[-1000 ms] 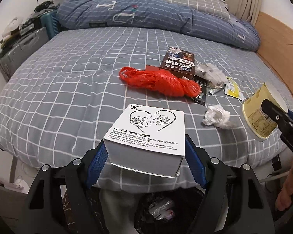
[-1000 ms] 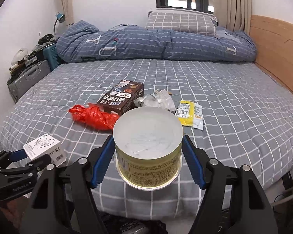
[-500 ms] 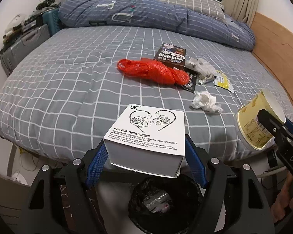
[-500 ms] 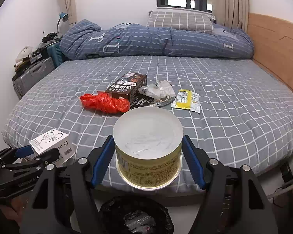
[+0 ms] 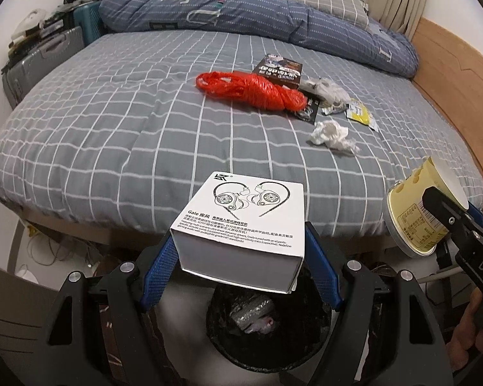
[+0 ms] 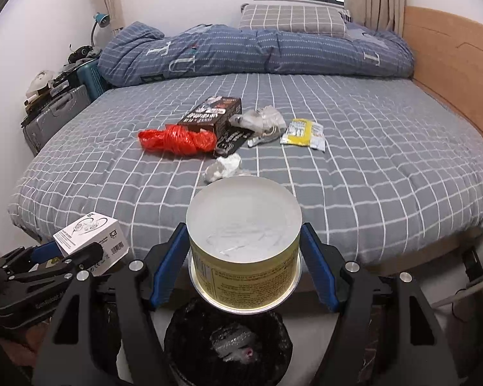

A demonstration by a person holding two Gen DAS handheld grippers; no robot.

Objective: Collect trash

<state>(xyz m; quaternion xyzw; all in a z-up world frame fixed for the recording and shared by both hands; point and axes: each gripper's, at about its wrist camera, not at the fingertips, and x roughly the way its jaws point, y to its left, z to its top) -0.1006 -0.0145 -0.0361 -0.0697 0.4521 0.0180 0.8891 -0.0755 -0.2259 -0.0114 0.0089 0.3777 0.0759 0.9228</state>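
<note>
My left gripper is shut on a white earphone box, held above a black-lined trash bin on the floor at the bed's foot. My right gripper is shut on a yellow paper cup, held above the same bin. The box shows at left in the right wrist view; the cup at right in the left wrist view. On the bed lie a red plastic bag, a dark box, a crumpled tissue, clear wrappers and a yellow sachet.
The grey checked bed has a folded blue duvet at its far end and a wooden side board on the right. Suitcases stand at the left wall. Cables lie on the floor at right.
Both grippers have pulled back from the bed and now hang over the bin, still holding the box and the cup. The bin has come fully into view below them.
</note>
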